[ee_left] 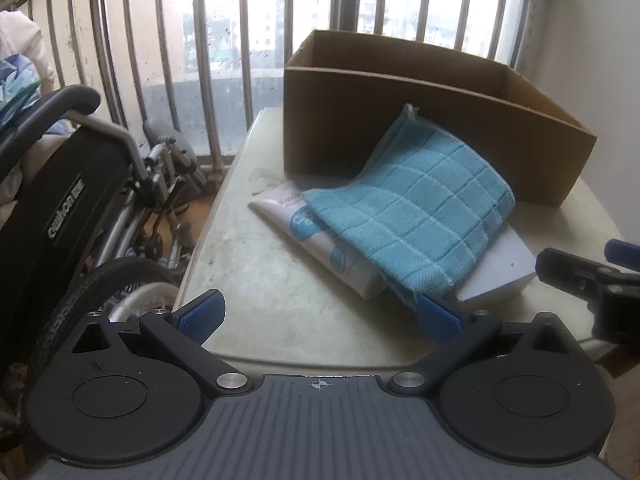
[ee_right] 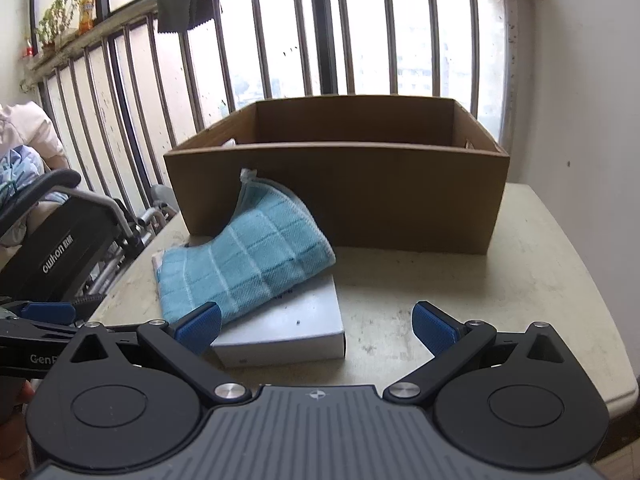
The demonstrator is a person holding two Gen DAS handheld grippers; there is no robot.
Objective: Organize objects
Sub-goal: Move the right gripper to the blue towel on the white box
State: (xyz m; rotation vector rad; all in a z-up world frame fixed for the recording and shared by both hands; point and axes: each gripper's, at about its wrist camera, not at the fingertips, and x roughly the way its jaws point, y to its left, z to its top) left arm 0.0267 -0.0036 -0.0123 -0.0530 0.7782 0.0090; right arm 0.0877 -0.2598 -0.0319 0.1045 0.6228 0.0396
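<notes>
Left wrist view shows our left gripper and right gripper both spread, empty; the blue cloth, soft and limp, drapes over a tube and white box mid-table before the cardboard box; we'd pinch its near hem.

An open brown cardboard box stands upright at the frame's centre. A blue checked cloth leans crumpled against its front wall, draped over a flat white box and a white pouch with blue print, both lying below it.
</notes>
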